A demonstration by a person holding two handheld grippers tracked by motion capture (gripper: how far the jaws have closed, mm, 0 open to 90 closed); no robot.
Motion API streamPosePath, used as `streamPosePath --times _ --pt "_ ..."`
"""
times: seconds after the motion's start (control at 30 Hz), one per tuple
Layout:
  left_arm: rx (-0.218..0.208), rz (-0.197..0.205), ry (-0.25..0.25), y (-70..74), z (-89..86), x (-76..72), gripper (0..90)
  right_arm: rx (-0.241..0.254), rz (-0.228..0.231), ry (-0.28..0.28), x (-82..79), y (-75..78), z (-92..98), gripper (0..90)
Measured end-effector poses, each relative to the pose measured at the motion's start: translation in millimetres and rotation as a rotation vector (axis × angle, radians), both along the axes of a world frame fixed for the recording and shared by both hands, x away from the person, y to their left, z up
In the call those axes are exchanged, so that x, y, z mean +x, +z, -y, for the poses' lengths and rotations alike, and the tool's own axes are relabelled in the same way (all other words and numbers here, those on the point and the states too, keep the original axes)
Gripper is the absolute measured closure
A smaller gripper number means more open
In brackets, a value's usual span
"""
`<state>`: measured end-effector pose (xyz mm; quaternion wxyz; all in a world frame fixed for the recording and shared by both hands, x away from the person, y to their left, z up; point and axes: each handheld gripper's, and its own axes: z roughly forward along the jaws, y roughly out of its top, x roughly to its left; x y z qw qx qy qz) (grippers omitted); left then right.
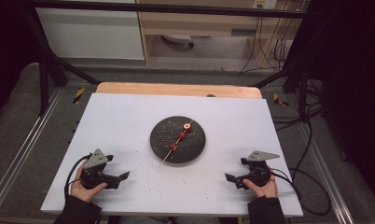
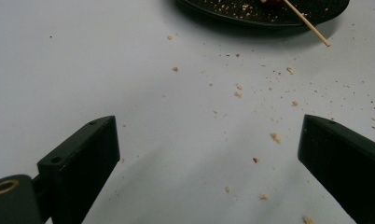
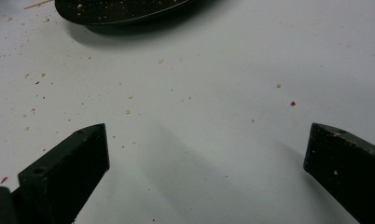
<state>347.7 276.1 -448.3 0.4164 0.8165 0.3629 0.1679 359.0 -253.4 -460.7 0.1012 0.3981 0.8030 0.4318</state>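
Wooden and thin, the skewer (image 1: 178,138) lies slantwise across the dark plate (image 1: 162,140) at the centre of the high view, three red pieces (image 1: 181,135) threaded along its upper half and its bare lower end poking past the plate's lower-left rim. It looks light and stiff but easy to snap, and the red pieces may slide along it. The bare end, clear of the plate in the left gripper view too (image 2: 316,33), looks to me the best place to pinch; the far tip beyond the top piece is the other free spot.

Both tongs sit low in the high view, well apart from the plate: the left gripper (image 1: 122,176) at lower left, the right gripper (image 1: 229,178) at lower right, each with jaws spread wide and nothing between them. White table (image 1: 120,121) lies open on every side of the plate, dotted with crumbs (image 2: 275,136). The near edge runs just behind the hands, so reaching forward is free.
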Motion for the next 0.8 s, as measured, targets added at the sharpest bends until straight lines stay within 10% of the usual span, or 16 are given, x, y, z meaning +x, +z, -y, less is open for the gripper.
streamPosePath --times 0.8 --pt "0.038 -0.004 0.012 18.2 24.3 10.3 5.0 0.005 0.002 -0.005 0.3 2.0 0.9 0.6"
